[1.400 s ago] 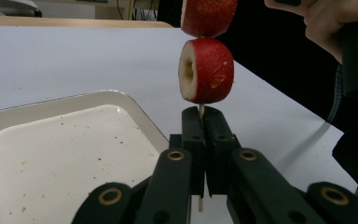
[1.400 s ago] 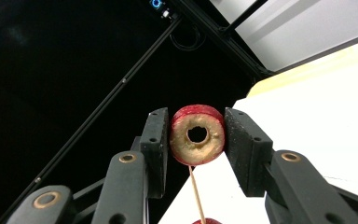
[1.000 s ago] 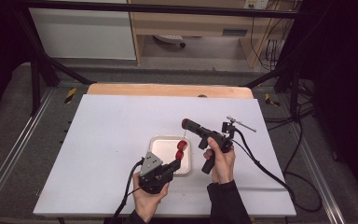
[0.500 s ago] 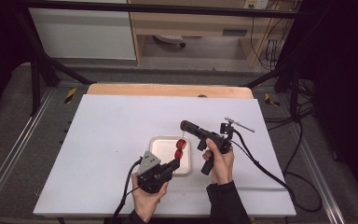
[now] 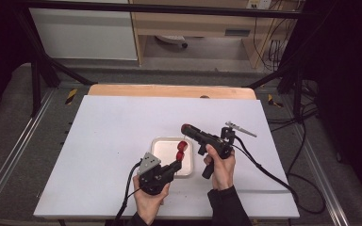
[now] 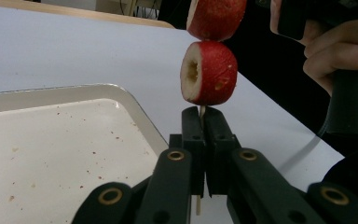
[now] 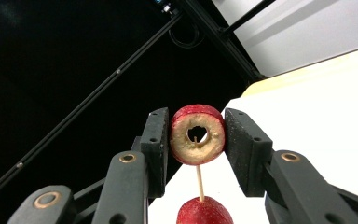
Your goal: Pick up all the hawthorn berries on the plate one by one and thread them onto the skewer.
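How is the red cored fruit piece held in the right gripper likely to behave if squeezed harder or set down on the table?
The fruit piece probably crushes or splits easily: it is a hollow ring. Its rounded shape suggests it could roll if set down. The thin skewer looks apt to snap.

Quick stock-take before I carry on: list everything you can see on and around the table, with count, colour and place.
Cored red fruit pieces: two, red skin with pale flesh, threaded on the skewer above the tray's right edge; the upper one sits between the right claw's pads.
Skewer: one, pale wood, upright, lower end pinched in the left claw.
Tray: one, white, speckled with crumbs, mid-table.
Table: one, white top with a wooden strip at the far edge.
Left claw: one, black, shut on the skewer.
Right claw: one, black, shut on the upper piece.
Hands: two, entering from the near edge.
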